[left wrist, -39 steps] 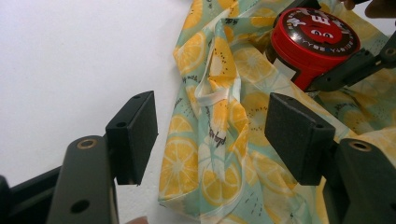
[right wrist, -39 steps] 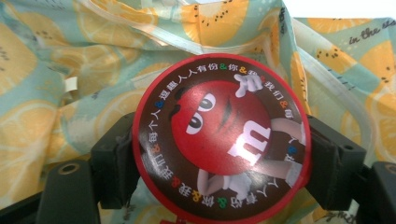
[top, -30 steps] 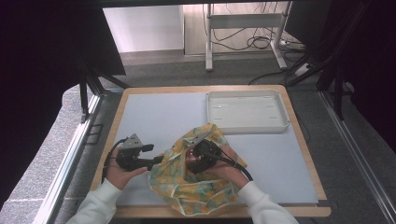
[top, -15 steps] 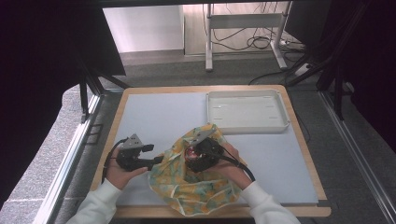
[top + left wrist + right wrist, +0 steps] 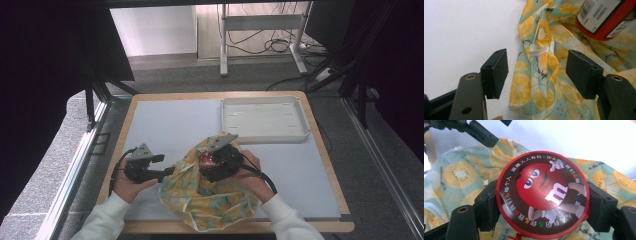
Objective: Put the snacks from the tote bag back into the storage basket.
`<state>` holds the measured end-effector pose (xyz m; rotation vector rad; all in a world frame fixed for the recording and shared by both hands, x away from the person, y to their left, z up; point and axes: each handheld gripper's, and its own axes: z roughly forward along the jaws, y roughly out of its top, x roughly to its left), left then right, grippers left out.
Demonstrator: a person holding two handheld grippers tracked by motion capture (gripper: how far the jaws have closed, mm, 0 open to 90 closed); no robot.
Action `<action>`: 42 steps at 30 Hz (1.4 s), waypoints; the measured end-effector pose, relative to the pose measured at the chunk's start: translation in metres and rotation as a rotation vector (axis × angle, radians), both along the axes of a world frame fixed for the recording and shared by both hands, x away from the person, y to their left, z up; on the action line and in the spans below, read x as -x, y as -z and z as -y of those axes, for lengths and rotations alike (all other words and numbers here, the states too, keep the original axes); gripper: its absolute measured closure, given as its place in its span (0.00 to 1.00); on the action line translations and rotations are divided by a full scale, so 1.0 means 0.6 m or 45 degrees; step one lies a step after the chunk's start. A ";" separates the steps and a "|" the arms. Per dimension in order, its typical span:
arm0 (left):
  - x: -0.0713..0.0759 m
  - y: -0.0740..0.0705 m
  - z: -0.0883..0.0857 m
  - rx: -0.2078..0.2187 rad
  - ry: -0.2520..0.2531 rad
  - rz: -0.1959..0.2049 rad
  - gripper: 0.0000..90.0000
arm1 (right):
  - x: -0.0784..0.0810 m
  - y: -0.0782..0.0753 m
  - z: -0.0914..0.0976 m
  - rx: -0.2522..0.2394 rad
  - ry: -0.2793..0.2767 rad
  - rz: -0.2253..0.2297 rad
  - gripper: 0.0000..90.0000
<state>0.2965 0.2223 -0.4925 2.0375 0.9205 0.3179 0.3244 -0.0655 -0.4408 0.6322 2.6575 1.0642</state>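
A lemon-print cloth bag lies crumpled near the table's front edge. My right gripper is shut on a round red candy tin, whose lid with a red cartoon face points at the camera; in the high view the tin is held over the bag. My left gripper is open at the bag's left edge. In the left gripper view a fold of the bag with a white hem lies between the two jaws, untouched, and the tin hangs at the upper right.
A white rectangular tray stands on the grey mat at the back right. The wooden table edge runs down the right side. Cables trail from both grippers toward the person's white sleeves.
The right gripper with the tin has shifted slightly left and lower over the bag. The left gripper stays at the bag's left edge.
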 end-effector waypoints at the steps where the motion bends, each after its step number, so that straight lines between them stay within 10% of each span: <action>1: 0.000 0.000 0.000 0.002 -0.002 -0.001 0.39 | 0.000 -0.002 0.001 -0.005 -0.001 0.000 0.28; 42: -0.003 0.003 0.003 0.017 0.013 -0.021 0.39 | -0.025 -0.067 0.041 -0.124 0.047 0.040 0.28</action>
